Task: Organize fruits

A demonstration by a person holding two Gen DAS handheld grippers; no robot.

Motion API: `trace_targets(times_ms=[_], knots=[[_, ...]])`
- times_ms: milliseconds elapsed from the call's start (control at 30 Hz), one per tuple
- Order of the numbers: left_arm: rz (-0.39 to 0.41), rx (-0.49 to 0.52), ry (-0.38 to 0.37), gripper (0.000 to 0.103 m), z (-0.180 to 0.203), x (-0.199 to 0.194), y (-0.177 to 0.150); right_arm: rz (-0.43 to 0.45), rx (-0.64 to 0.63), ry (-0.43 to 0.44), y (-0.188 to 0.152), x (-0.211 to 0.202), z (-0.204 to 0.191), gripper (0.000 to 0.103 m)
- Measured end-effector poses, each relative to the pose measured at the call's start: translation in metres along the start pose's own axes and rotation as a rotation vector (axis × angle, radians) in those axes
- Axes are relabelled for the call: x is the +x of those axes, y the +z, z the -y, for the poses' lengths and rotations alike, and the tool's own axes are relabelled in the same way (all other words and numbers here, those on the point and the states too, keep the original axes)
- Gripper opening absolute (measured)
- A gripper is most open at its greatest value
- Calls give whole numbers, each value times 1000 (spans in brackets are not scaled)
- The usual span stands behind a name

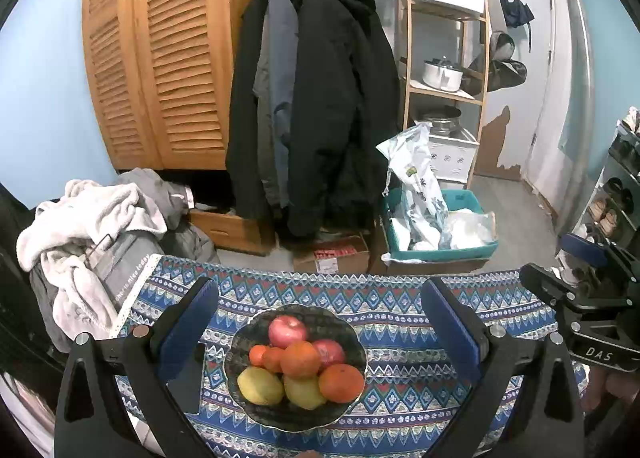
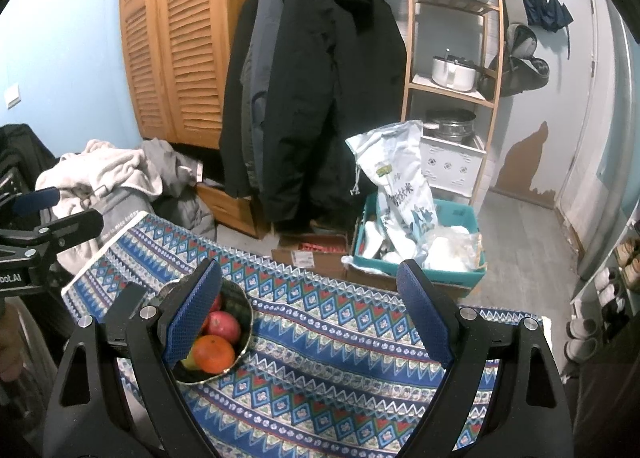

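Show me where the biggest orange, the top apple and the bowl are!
biggest orange (image 1: 300, 359), left wrist view, middle of its peel.
top apple (image 1: 287, 331), left wrist view, its red front.
bowl (image 1: 241, 338), left wrist view, dark left rim.

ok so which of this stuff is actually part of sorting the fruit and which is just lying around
Part of the job:
bowl
apples
oranges
lemons
left tool, open
right tool, open

Just lying about:
coats
towel pile
rice bag
teal box
pots on shelf
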State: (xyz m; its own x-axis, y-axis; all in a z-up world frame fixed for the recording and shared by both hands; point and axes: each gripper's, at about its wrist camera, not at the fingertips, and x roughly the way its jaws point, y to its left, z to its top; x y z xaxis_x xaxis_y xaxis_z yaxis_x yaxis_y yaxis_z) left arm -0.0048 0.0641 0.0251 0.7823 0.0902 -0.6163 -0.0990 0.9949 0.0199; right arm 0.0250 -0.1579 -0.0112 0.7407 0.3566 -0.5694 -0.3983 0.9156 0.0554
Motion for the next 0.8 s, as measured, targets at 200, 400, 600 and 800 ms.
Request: trace_targets(times_ms=[200,400,600,800], knots=[[-3,2,5,102,0,1,-2,1,-4,-2,-1,2,1,88],[-4,8,1,102,1,1,0,1,-8,-2,-2,2,1,88],[-4,9,0,102,3,3,-1,-2,-4,-3,-2,2,0,88],[0,7,1,102,3,4,-2,-3,-4,-3,-1,2,0,88]])
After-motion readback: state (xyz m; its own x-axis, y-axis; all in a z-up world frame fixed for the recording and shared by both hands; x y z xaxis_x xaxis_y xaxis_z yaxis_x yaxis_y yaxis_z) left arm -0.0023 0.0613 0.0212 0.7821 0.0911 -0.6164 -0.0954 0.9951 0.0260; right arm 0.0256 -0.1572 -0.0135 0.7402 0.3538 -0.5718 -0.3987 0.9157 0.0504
